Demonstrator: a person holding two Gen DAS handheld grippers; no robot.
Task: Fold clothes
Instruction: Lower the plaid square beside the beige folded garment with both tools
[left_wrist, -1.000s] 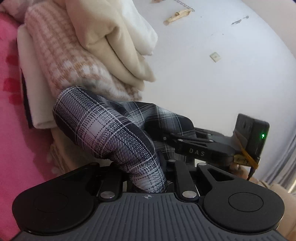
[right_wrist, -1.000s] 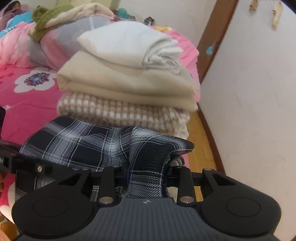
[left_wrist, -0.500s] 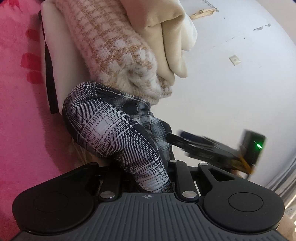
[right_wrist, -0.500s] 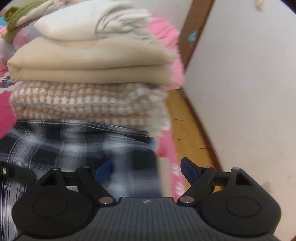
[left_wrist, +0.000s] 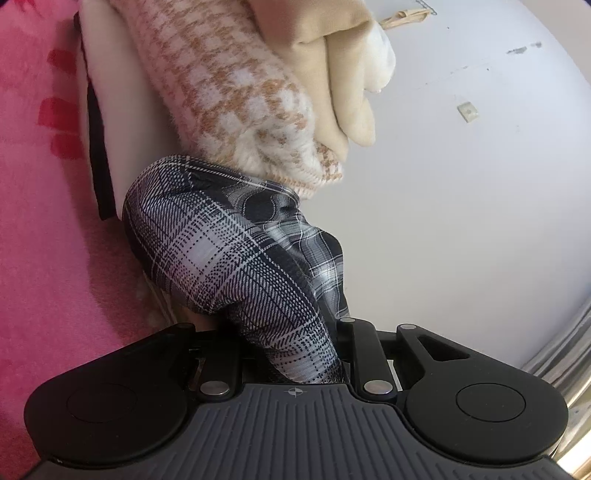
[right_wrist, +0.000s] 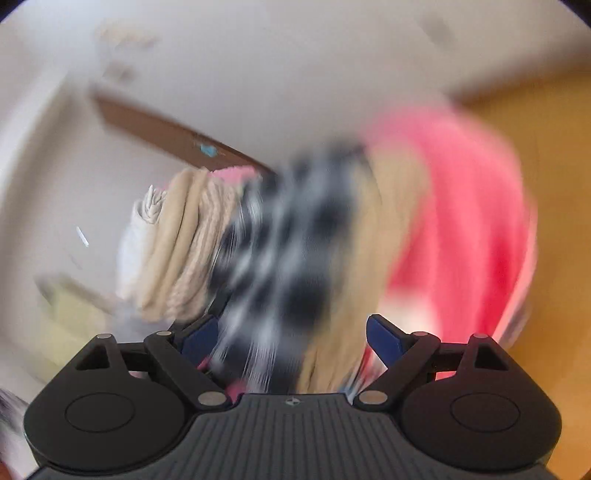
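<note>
Left gripper (left_wrist: 299, 354): jaws nearly together, clamped on a fold of the plaid garment (left_wrist: 236, 258), which bulges out ahead of the fingers.
Right gripper (right_wrist: 291, 332): jaws have just been opening and now stand wide apart — the blue pads (right_wrist: 384, 338) press on nothing, though blurred plaid cloth (right_wrist: 280, 251) shows between and beyond them.
Plaid garment: black, grey and white check, bunched in a rounded hump; its far end touches the foot of the stack of folded clothes (left_wrist: 258, 92).
Stack: a tan-and-white houndstooth knit (left_wrist: 236, 81) lies just above the plaid, with a cream folded piece (left_wrist: 332, 55) over it and a pale slab of cloth (left_wrist: 122, 122) beneath.
Bedding: a pink blanket (left_wrist: 44, 221) lies under and beside the stack.
Wall: a white wall (left_wrist: 461, 221) sits close behind the clothes.
Right wrist view: heavily smeared and rolled sideways — stack, plaid, pink bedding (right_wrist: 461, 221), a brown door frame (right_wrist: 166, 136) and yellow wooden floor (right_wrist: 554, 166) can be made out, little more.
</note>
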